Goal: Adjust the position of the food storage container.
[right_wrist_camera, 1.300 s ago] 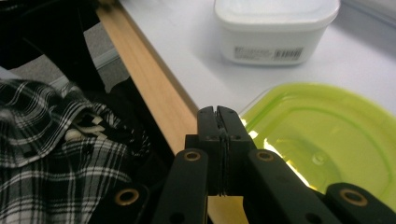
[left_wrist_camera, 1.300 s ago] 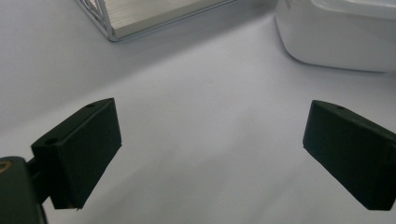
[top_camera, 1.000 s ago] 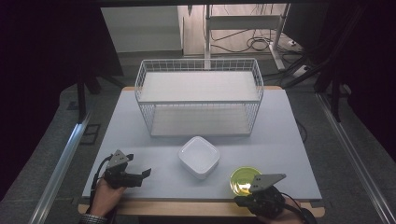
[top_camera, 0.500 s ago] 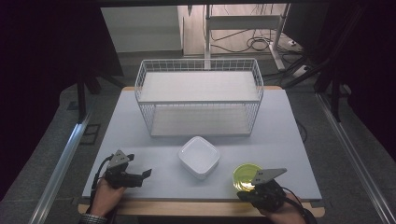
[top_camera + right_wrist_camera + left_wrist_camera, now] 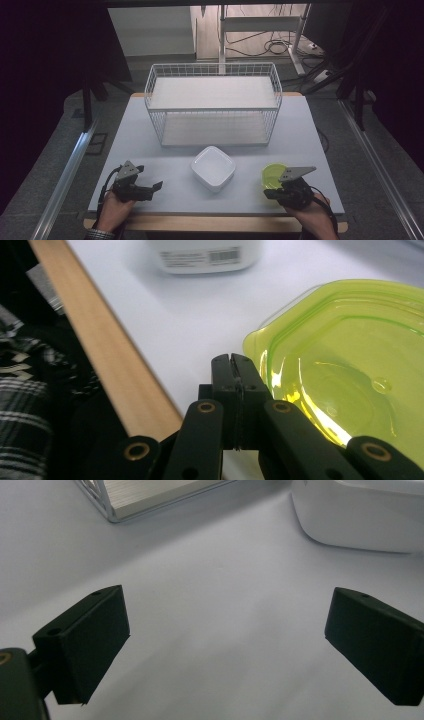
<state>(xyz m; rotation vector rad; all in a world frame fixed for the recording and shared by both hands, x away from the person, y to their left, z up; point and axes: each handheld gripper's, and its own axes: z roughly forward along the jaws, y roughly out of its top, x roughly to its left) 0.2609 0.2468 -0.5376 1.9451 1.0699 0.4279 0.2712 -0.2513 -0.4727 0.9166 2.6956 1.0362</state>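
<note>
The right gripper (image 5: 235, 360) has its two black jaws pressed flat together with nothing between them, the tips just beside the near rim of the translucent lime-green plastic bowl (image 5: 345, 375), which sits on the front right of the pale grey table (image 5: 165, 145). With the jaws shut and outside the rim, it seems lined up to nudge the bowl or to open over its edge, not to hold it yet. The left gripper (image 5: 225, 645) hangs with its jaws spread wide over bare tabletop at the front left, gripping nothing, apparently waiting its turn. The high view gives the layout: the white square plastic dish (image 5: 213, 167) lies between the two grippers, and the white wire basket (image 5: 215, 107) stands well behind it, probably where the dishes are meant to end up. The right gripper view adds what the high view cannot resolve: the closed jaw tips, a barcode label on the dish's side and the wooden table edge (image 5: 105, 355). The left gripper view shows the dish's rounded wall and a basket corner.
</note>
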